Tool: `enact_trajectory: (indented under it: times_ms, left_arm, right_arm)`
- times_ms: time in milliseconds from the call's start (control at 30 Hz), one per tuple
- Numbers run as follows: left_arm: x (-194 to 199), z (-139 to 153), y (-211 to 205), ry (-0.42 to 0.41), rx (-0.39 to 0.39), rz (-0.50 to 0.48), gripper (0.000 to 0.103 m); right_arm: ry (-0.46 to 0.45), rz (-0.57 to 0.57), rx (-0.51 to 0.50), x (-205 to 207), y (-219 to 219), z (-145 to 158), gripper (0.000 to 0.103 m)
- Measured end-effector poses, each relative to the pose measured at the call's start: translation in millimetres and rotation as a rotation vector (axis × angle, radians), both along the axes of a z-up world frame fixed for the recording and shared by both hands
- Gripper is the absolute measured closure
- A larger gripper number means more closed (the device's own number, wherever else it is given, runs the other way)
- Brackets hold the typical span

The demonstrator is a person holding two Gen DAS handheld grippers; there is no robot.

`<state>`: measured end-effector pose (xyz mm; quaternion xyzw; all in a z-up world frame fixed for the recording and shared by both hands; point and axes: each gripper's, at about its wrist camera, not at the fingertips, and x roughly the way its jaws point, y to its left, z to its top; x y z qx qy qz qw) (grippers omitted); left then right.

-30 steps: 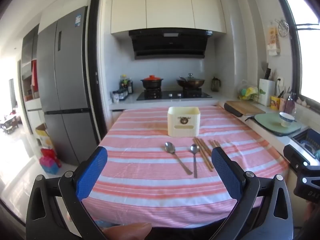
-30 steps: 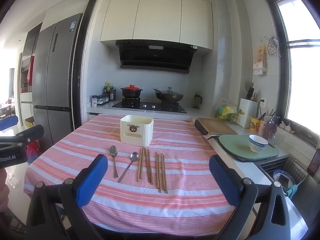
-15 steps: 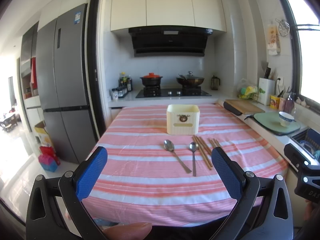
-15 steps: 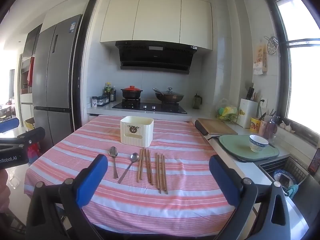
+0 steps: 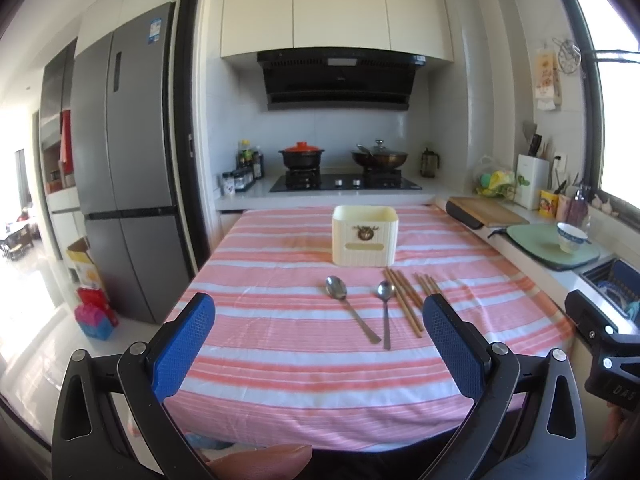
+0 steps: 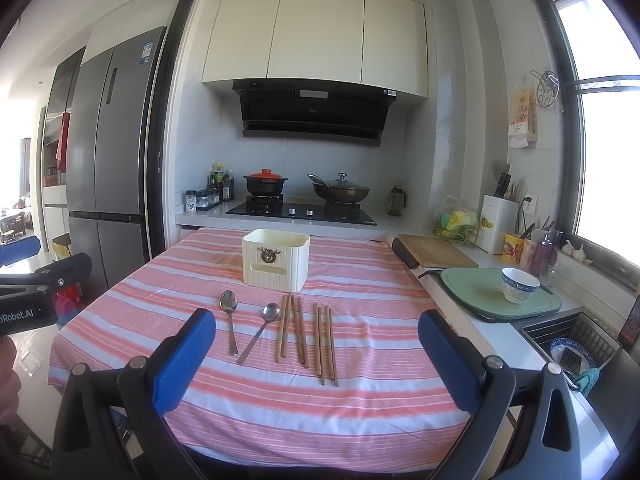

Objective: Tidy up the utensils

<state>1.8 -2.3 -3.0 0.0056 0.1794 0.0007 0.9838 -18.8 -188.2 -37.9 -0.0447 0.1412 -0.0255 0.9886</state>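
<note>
Your left gripper (image 5: 318, 342) and right gripper (image 6: 316, 354) hover at the near edge of the striped tabletop (image 6: 360, 396), fingers wide apart and empty. Ahead lie two spoons (image 6: 230, 326) and the chopsticks (image 6: 308, 336), handles pointing back toward you, the chopsticks probably nearer your right hand. Beyond them stands the cream holder (image 6: 276, 266).

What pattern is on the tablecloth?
Pink and white horizontal stripes on the tablecloth, clearest in the right wrist view.
</note>
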Motion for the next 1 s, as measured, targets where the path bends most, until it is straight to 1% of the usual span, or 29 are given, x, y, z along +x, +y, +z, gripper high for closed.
enact_trajectory:
  times_ms: [567,733,1000]
  left_arm:
    - [1.2,-2.4,3.2,0.004,-0.003,0.007,0.000]
    - [-0.6,-3.4,3.0,-0.011,0.018,0.015,0.000]
    - [2.6,-3.3,4.6,0.001,0.009,0.009,0.000]
  right_arm:
    - [-0.009,-0.001,0.001,0.9,-2.4,-1.1,0.000]
    - [-0.006,0.001,0.000,0.5,-1.9,-3.4,0.000]
    - [-0.002,0.002,-0.003,0.7,-0.7,-3.8,0.000]
